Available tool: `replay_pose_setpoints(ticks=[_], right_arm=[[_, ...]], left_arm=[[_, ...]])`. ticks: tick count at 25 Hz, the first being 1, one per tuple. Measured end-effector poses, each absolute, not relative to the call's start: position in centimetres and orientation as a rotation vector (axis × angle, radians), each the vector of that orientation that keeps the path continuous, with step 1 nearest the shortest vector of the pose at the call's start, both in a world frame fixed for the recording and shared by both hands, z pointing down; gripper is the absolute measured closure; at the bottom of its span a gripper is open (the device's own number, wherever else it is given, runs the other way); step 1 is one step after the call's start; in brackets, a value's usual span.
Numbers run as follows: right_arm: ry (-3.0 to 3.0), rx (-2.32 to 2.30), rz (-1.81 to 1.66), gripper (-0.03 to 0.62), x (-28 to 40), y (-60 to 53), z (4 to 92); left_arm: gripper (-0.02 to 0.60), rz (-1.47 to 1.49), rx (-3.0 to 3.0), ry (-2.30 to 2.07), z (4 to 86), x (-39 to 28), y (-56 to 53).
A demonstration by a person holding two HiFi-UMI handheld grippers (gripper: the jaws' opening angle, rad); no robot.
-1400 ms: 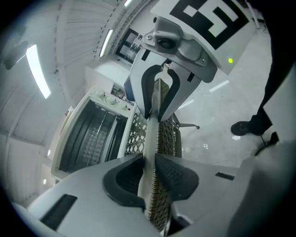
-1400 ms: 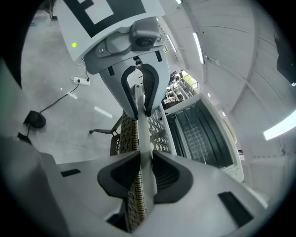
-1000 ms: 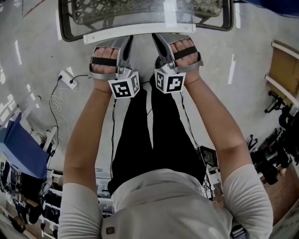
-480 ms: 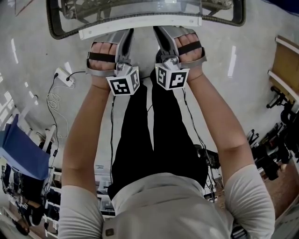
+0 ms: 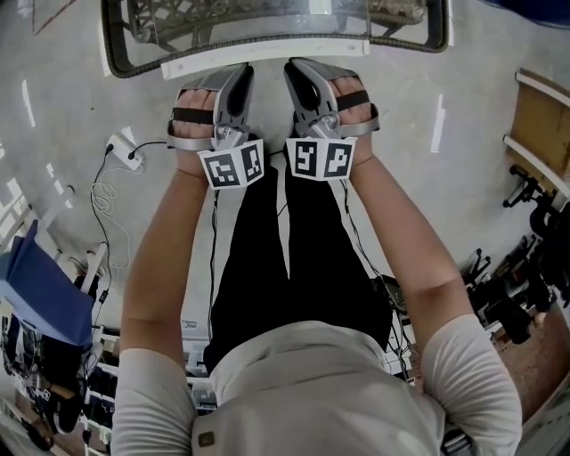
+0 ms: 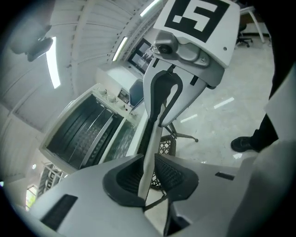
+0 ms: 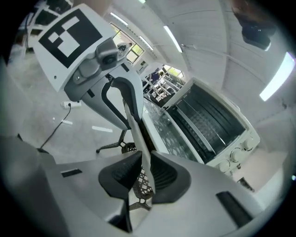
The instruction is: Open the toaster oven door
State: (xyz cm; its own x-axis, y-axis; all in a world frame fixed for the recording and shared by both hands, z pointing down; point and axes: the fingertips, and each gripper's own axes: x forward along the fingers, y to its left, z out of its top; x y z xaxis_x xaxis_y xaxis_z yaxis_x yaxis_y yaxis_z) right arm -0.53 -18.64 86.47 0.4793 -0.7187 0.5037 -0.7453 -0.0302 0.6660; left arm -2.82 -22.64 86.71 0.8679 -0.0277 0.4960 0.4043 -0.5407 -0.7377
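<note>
The toaster oven door [image 5: 267,22] lies folded down, with its glass pane at the top of the head view. Its white handle bar [image 5: 267,55] runs along the near edge. My left gripper [image 5: 240,71] and right gripper [image 5: 296,69] sit side by side on that bar. In the left gripper view the handle [image 6: 155,134] passes between the pads, which clamp it at my left gripper [image 6: 148,180]. The right gripper's [image 7: 144,176] jaws have just been closing and press on the handle [image 7: 134,125]. The open oven cavity [image 6: 78,134] [image 7: 208,122] shows its wire racks.
A power strip [image 5: 125,151] with a white cable lies on the floor at the left, above a blue object [image 5: 44,289]. Wooden furniture [image 5: 539,125] stands at the right. A chair base with a woven seat [image 6: 166,146] is below the door.
Both grippers have rolled a little, so their marker cubes now face the head camera more squarely. They stay on the handle and the door stays down.
</note>
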Motion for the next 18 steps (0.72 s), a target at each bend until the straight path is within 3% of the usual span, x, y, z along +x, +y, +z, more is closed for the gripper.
replay_pose_setpoints(ticks=[8, 18], right_arm=[[-1.308, 1.944, 0.211, 0.554, -1.4, -19.0, 79.7], [-1.457, 2.096, 0.269, 0.576, -4.6, -19.5, 65.7]], left_arm=[[0.527, -0.646, -2.346, -0.229, 79.6, -3.7, -23.9], [0.565, -0.545, -2.568, -0.178, 64.0, -5.8, -23.7]])
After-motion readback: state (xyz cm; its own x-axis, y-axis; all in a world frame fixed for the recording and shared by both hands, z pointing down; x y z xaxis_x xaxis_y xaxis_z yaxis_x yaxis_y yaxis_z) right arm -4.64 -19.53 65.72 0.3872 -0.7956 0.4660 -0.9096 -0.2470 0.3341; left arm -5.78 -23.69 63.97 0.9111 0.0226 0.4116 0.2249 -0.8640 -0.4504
